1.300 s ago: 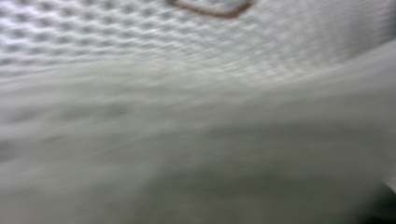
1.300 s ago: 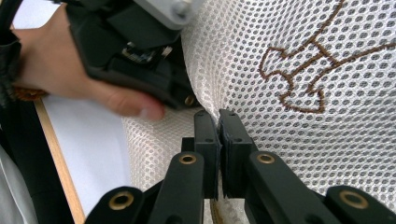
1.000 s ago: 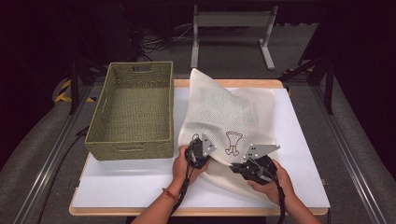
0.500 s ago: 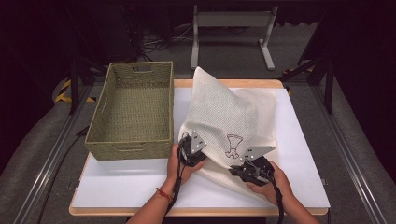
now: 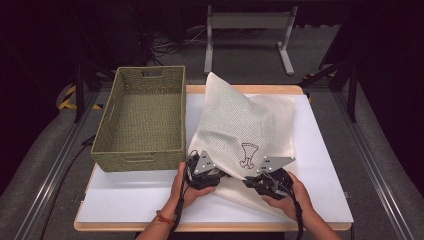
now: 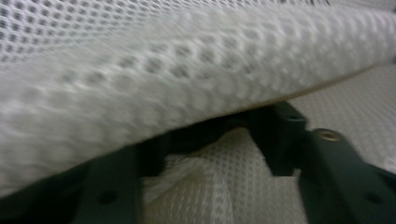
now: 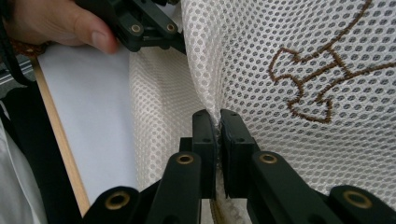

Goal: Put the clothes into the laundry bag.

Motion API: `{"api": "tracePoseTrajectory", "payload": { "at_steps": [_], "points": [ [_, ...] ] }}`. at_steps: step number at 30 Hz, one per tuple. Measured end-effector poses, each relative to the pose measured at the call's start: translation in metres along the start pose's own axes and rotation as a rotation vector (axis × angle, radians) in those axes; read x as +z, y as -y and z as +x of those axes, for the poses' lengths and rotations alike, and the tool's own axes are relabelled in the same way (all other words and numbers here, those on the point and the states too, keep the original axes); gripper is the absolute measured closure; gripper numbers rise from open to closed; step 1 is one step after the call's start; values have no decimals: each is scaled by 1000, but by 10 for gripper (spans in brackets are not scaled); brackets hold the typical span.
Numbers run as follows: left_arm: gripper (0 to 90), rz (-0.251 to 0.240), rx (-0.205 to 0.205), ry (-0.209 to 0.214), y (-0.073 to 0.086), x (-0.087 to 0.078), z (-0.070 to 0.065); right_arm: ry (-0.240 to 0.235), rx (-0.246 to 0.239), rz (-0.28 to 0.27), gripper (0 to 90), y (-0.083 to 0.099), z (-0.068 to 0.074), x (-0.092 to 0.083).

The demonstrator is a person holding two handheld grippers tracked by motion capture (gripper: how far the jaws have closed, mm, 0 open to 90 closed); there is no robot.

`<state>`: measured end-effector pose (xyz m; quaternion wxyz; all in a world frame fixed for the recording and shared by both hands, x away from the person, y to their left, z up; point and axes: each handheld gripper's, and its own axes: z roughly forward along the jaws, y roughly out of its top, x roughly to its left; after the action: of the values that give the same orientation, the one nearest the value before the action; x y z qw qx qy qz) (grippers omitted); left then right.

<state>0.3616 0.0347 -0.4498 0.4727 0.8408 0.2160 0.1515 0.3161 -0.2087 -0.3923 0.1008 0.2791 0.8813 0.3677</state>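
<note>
Two grippers are working the near edge of a white mesh bag point(image 5: 240, 125), which is lying across the middle of the white table point(image 5: 325, 150) in the high view, its far corner rising toward the upper centre of the frame. You are holding the right gripper point(image 5: 262, 181) at lower centre-right, and in the right gripper view its jaws point(image 7: 217, 122) are pinching narrowly on a fold of the mesh, pads pressed together with the fabric between them. A brown embroidered emblem point(image 7: 322, 79) is sitting in the upper right of that view, just beyond the pinched fold.

Your left gripper point(image 5: 202, 172) is sitting at lower centre, at the bag's left near edge. Its jaws have just been opening; in the left gripper view they are standing partly apart with a bunch of mesh point(image 6: 219, 177) lying between them at bottom centre, and the pads are not pressing on it. A blurred upper layer of the bag is draping over the top of that frame.

Left of the bag, a woven green basket point(image 5: 142, 117) is resting on the table, near but apart from your left hand point(image 5: 187, 192).
</note>
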Motion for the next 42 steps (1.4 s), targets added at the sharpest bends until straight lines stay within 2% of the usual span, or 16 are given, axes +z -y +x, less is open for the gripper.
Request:
{"api": "tracePoseTrajectory", "payload": {
  "at_steps": [6, 8, 12, 17, 18, 19, 21, 22, 23, 24, 26, 28, 31, 32, 38, 42],
  "points": [
    [651, 86, 70, 22, -4, 9, -5, -27, -2, 8, 853, -1, 1, 2],
    [697, 131, 59, 18, -6, 15, -4, -46, 6, 27, 847, -1, 2, 6],
    [825, 127, 70, -9, -7, 16, -6, -42, -3, 54, 827, -1, 4, 11],
    [876, 117, 80, -108, -9, 18, -2, -22, -23, 74, 812, -1, 8, 15],
    [876, 104, 75, -136, -9, 19, 0, -25, -21, 75, 809, 0, 7, 16],
    [876, 76, 41, -164, -9, 18, 6, -25, -21, 73, 807, 0, 7, 16],
    [874, 61, 17, -144, -8, 17, 9, -28, -16, 70, 797, 0, 7, 15],
    [852, 51, 16, -167, -8, 15, 9, -29, -16, 66, 783, 0, 6, 14],
    [824, 42, 16, -164, -7, 13, 8, -31, -15, 60, 768, 0, 5, 13],
    [792, 1, 9, -119, -6, 9, 8, -35, -16, 50, 741, 0, 5, 12],
    [750, -22, 11, -118, -6, 2, 9, -35, -28, 33, 687, 0, 6, 9],
    [718, -26, 3, -103, -6, -3, 9, -30, -31, 22, 662, -1, 6, 7],
    [670, -42, 6, -81, -7, -9, 10, -12, -76, -17, 630, -3, 10, 0],
    [663, -47, 8, -53, -7, -13, 12, 12, -89, -24, 594, -5, 12, -3],
    [655, -21, 26, 2, -7, -20, 16, 17, -85, -70, 538, -6, 11, -13],
    [588, 16, 49, 19, -8, -24, 15, 33, -92, -113, 479, -7, 10, -21]
  ]
}}
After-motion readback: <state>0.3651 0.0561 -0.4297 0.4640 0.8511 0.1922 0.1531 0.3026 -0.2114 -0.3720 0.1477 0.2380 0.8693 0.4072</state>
